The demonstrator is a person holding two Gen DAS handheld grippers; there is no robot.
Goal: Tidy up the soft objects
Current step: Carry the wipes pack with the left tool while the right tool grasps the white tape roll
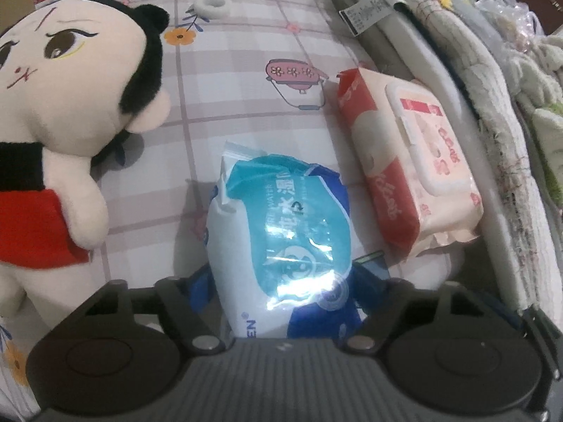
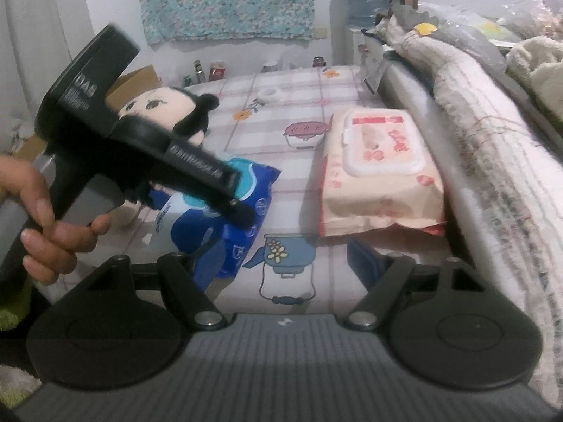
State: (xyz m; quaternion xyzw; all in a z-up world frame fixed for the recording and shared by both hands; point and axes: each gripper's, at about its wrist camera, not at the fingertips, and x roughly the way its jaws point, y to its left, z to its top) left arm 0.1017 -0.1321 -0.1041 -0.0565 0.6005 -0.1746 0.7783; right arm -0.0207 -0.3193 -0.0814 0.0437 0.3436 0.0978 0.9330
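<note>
Setting: a bed under a checked sheet (image 1: 246, 81) printed with flowers and kettles; folded blankets (image 2: 485, 112) were heaped along its far right edge.

Blue wet-wipe pack (image 1: 281, 232): it lay near the middle of the sheet, between the plush doll (image 1: 74, 105) and the pink wet-wipe pack (image 1: 411, 161), apart from both.

Pink wet-wipe pack: flat on the sheet with its flip lid up, close beside the blanket heap.

Plush doll: upright at the left, black hair and red top, untouched.

Tape roll (image 1: 211, 6): a small white ring farther up the bed, well away from the work.

Left gripper (image 1: 281, 277): angled steeply down over the blue pack, which sat between the two fingers; the blue pads looked to be against its sides, so I judged it gripped at a wide opening, though the contact was partly hidden. A hand (image 2: 45, 225) held its handle.

Right gripper (image 2: 285, 263): jaws apart and empty, hovering over bare sheet in front of the pink pack.

Step in hand: taking hold of the blue pack, probably to set it with the pink one.

Next move: a firm but gentle squeeze, since the bag is slippery and yielding, then a lift clear of the doll.
</note>
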